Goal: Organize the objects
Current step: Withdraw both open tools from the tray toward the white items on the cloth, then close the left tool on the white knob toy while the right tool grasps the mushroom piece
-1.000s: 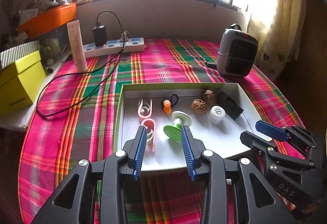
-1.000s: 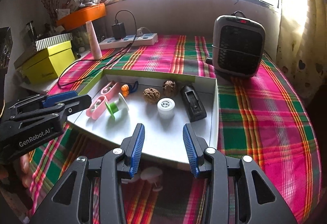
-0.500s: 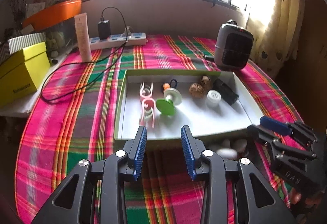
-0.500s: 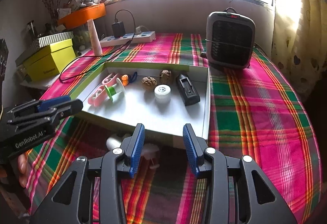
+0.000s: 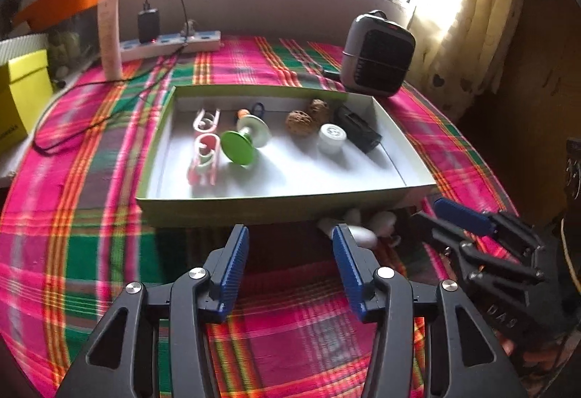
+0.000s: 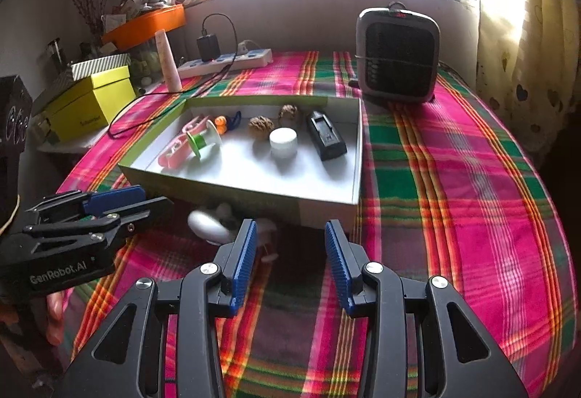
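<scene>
Both tongs released and empty, left (image 5: 290, 245) and right (image 6: 290, 242); I risk shoving the white bits (image 6: 208, 225) under the tray (image 6: 326, 205) wall when closing in.

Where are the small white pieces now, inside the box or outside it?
Outside. The white pieces lie on the plaid cloth against the near wall of the box, in its shadow, ahead of the right gripper.
</scene>
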